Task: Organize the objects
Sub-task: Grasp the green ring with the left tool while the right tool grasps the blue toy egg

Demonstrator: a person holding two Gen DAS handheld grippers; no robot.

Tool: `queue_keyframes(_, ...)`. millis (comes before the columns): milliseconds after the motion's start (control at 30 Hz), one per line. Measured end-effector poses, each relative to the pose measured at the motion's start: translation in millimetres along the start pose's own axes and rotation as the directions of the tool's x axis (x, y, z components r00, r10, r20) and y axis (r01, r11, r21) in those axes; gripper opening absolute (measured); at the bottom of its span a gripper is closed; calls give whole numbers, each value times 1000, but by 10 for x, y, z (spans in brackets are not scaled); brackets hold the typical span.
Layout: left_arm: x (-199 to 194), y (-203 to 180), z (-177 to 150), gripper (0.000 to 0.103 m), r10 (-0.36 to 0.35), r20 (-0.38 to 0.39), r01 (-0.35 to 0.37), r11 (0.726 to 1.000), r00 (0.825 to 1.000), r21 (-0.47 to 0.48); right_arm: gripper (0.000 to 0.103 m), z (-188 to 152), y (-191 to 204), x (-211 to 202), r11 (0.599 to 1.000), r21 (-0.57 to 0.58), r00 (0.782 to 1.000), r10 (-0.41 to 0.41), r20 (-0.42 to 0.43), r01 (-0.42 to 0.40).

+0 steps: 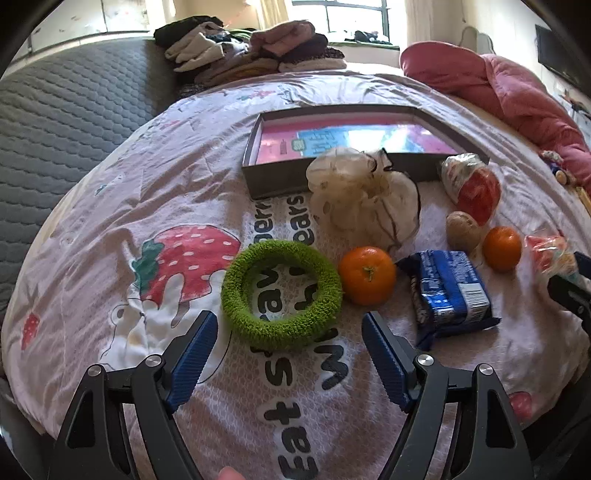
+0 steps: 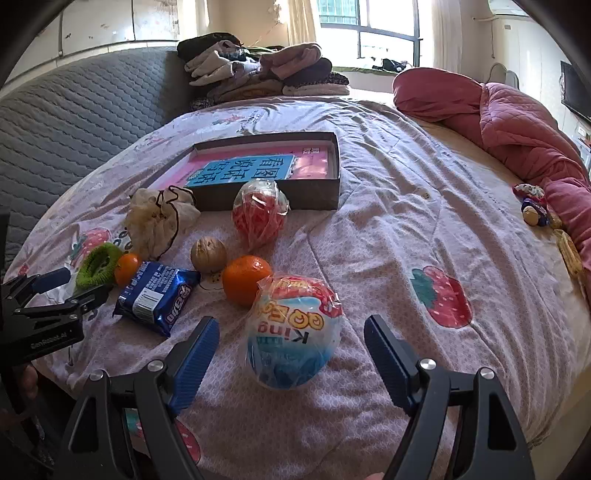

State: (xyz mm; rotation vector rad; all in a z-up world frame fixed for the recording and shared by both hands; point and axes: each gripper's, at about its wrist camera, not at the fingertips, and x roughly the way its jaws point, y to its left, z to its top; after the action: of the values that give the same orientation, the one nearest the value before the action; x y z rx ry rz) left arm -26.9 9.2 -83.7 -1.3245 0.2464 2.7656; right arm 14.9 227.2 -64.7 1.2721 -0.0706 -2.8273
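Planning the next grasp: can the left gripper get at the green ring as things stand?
Probably yes. The left gripper is open, and the green ring lies flat on the bedspread just ahead of its fingertips with nothing between. The tangerine touches or nearly touches the ring's right side, so it may get nudged.

Bed with pale strawberry-print sheet [image 2: 388, 206], grey quilted headboard [image 2: 74, 110] at left, folded clothes pile [image 2: 266, 74], pink quilt [image 2: 517, 122] bunched right, bright barred window [image 2: 369, 26], cream walls.

two low wrist views over one bedspread [image 1: 155, 192]
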Motion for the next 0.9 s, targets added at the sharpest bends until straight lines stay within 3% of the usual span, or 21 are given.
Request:
queue_keyframes(133,98,21,17,70,-8,-10,8,1000,1000,3,80,11,7,77,1000,6,1000,-2,-21,2)
queue_keyframes(267,174,57,46,68,-17,-14,17,1000,1000,10,80,36,-2,165,999,31,999,15,-45,-14)
queue_keyframes(433,211,59,69,56,-14,-2,14,1000,1000,21,80,52,-30,258,997,71,997,26,-72,-21)
queue_keyframes(567,241,67,83,50,-30,-3,30,999,1000,24,71,62,-62,330,995,95,996,21,-89,-13)
queue_keyframes(733,229,86,86,33,-51,4,51,999,999,12,57,73,-43,363,997,79,996,3,-89,4)
queue_keyframes(900,215,140,95,21,-71,5,71,997,997,-14,56,62,13,342,999,41,997,-9,-80,13)
